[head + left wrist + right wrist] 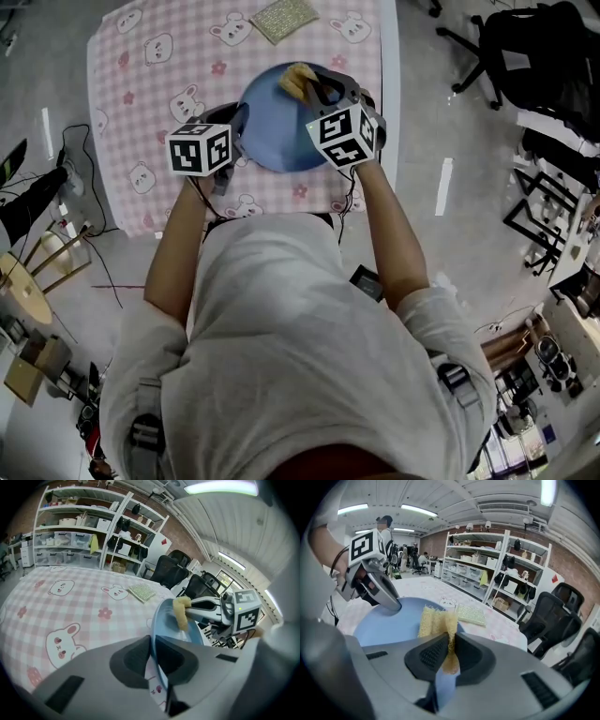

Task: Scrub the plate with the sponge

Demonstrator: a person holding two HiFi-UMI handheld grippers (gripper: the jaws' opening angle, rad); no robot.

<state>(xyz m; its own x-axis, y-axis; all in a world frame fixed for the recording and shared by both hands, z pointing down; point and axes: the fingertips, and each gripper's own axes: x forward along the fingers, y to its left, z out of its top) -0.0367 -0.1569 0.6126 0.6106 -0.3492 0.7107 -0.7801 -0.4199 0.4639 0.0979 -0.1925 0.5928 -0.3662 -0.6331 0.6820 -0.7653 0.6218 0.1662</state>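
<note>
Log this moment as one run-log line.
left gripper: shut on plate rim | right gripper: shut on sponge | sponge: against plate face

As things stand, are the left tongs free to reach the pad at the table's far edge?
Probably not: the left tongs are shut on the blue plate at its rim, and the pad lies beyond the plate. They would have to let go first.

Over the worktop (141, 103), the plate (277, 131) had the left gripper (232, 131) gripping its left rim and the right gripper (315, 90) holding the sponge (296, 79) on its far side; a scouring pad (283, 19) lay behind.
</note>
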